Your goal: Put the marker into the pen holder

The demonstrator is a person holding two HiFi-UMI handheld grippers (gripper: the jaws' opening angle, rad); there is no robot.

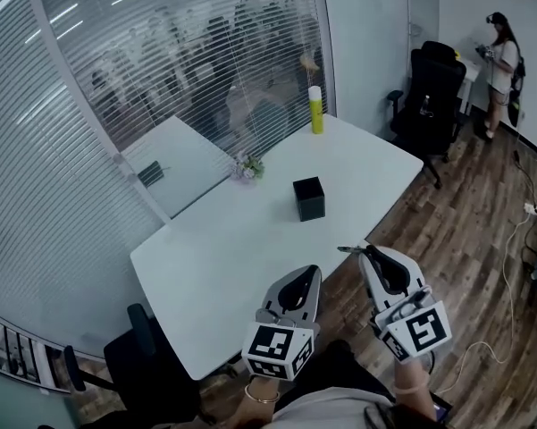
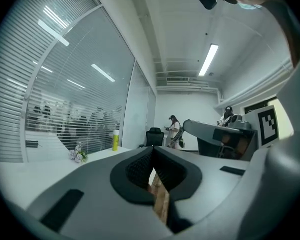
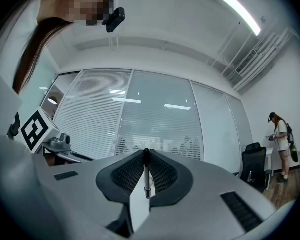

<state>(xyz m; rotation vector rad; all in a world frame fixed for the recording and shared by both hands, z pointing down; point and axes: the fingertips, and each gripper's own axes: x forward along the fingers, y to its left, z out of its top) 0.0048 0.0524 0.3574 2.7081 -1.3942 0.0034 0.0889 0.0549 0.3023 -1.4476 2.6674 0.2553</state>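
The white tabletop [image 1: 250, 239] is seen from above, with one long edge running from 7 o'clock up to 2 o'clock beside the wood floor [image 1: 465, 231]. The black, square pen holder [image 1: 309, 197] is set near the middle of the tabletop. Bare white room is left all round it. A small bunch of flowers [image 1: 247, 168] is placed at 10 o'clock from the pen holder, and a yellow-green bottle [image 1: 317, 110] is stood at 12 o'clock, close to the far edge by the glass wall [image 1: 188, 52]. A black office chair [image 1: 426, 105] is parked off the far corner at 2 o'clock, and a person [image 1: 500, 61] is seen well beyond it. A thin cable [image 1: 509, 239] is laid on the floor at 3 o'clock.

Both claws are held at 5 o'clock from the pen holder, well apart from it. The left claw [image 1: 309, 273] is kept just at the tabletop's long edge. Its two sides are pressed together and nothing is held in it [image 2: 152, 150]. The right claw [image 1: 368, 254] is held just off that edge, over the floor, and is closed on the marker [image 3: 146, 174].

The marker is thin and dark. It is gripped upright between the black ribbed pads [image 3: 162, 176], with one end up by the claw tips. In the head view a small dark end [image 1: 348, 250] is seen sticking out at 9 o'clock of the claw tip.
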